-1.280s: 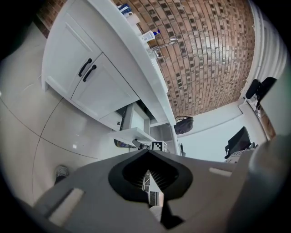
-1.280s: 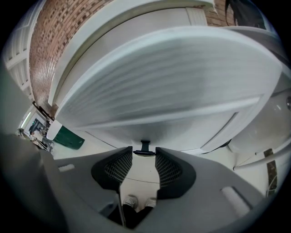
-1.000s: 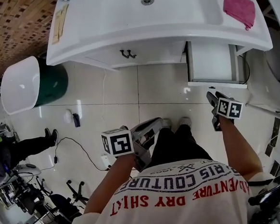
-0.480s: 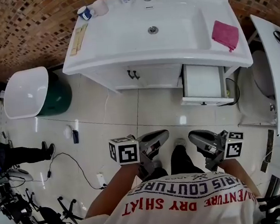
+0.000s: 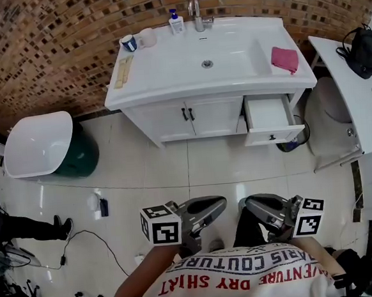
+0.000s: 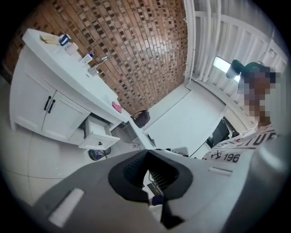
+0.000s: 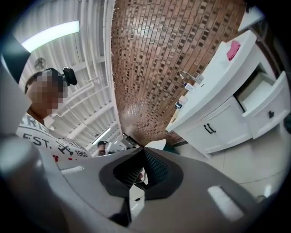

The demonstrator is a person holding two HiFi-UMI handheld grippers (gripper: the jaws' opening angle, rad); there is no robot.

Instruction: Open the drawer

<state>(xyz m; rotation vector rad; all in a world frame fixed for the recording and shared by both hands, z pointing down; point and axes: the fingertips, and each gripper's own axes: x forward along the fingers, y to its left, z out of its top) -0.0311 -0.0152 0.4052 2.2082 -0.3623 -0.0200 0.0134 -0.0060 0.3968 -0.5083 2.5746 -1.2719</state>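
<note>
- Head view: the drawer [image 5: 272,120] stood open at the right of the white vanity [image 5: 190,117], under a pink cloth [image 5: 284,59]. The left gripper [image 5: 220,203] and right gripper [image 5: 247,204] hung well apart from it, the arms cut off by the person's shirt [image 5: 244,276].
- Left gripper view: the jaws were together and empty, and the drawer [image 6: 97,138] was small beyond them.
- Right gripper view: the jaws were pressed together with nothing between them, and the drawer [image 7: 268,109] was cut off at the frame's edge.

Head view looks down; all views share the drawer [image 5: 274,135].
</note>
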